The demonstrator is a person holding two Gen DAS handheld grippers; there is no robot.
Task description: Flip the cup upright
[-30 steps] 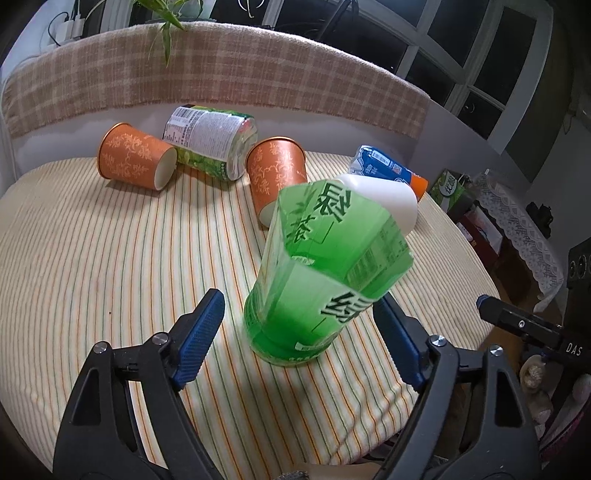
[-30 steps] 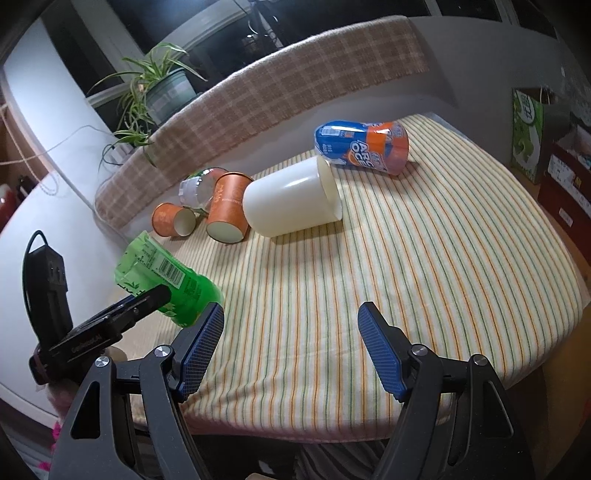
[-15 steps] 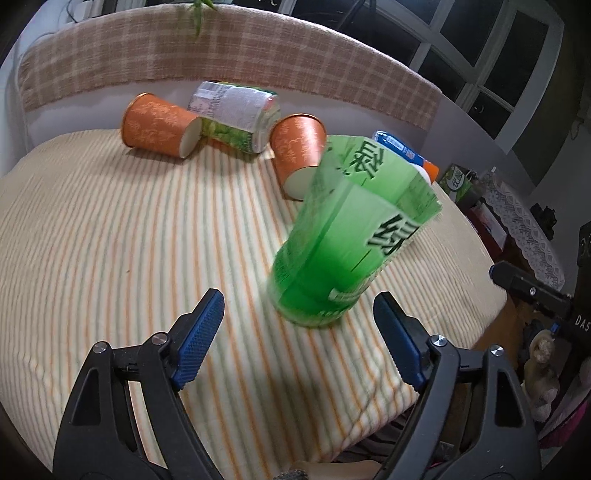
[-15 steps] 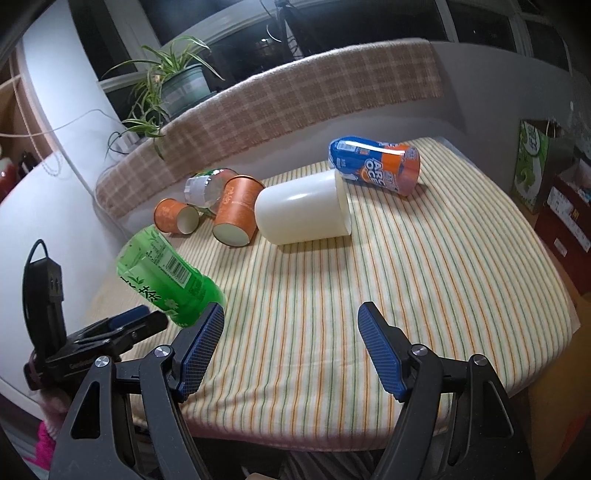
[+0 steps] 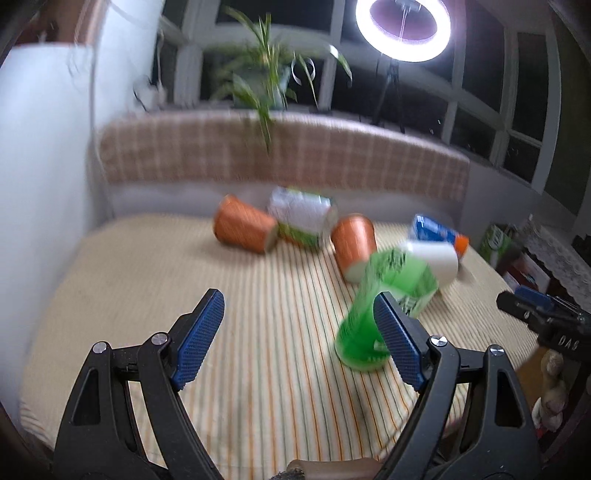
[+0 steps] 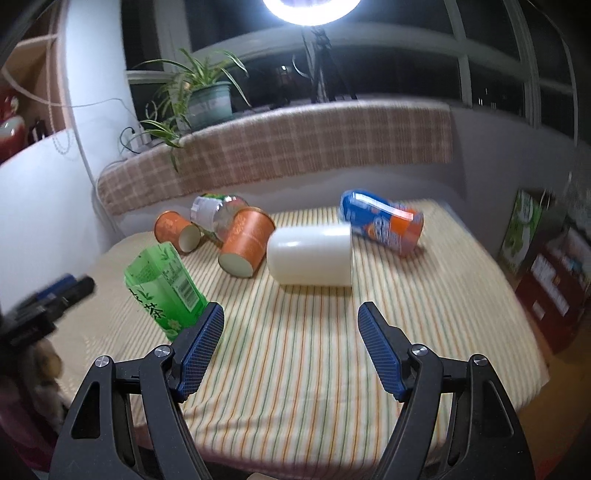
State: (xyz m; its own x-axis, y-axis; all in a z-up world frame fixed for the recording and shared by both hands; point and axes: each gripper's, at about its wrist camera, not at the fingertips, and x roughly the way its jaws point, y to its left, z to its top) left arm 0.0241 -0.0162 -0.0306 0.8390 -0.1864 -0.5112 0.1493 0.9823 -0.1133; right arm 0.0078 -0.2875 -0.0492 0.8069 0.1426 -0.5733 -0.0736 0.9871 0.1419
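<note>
A green cup stands upright on the striped tablecloth, blurred in the left wrist view, and shows at the left of the right wrist view. My left gripper is open and empty, drawn back; the cup sits behind its right finger. My right gripper is open and empty above the table's front. A white cup, two orange cups, a blue-orange cup and a clear labelled cup lie on their sides.
A checked cushion back runs along the far edge. A potted plant and a ring light stand behind it. Boxes sit on the floor at the right, past the table edge.
My left gripper has pulled back and tilted up, leaving the green cup standing on the cloth to its right. My right gripper has tilted up and drawn slightly closer to the table.
</note>
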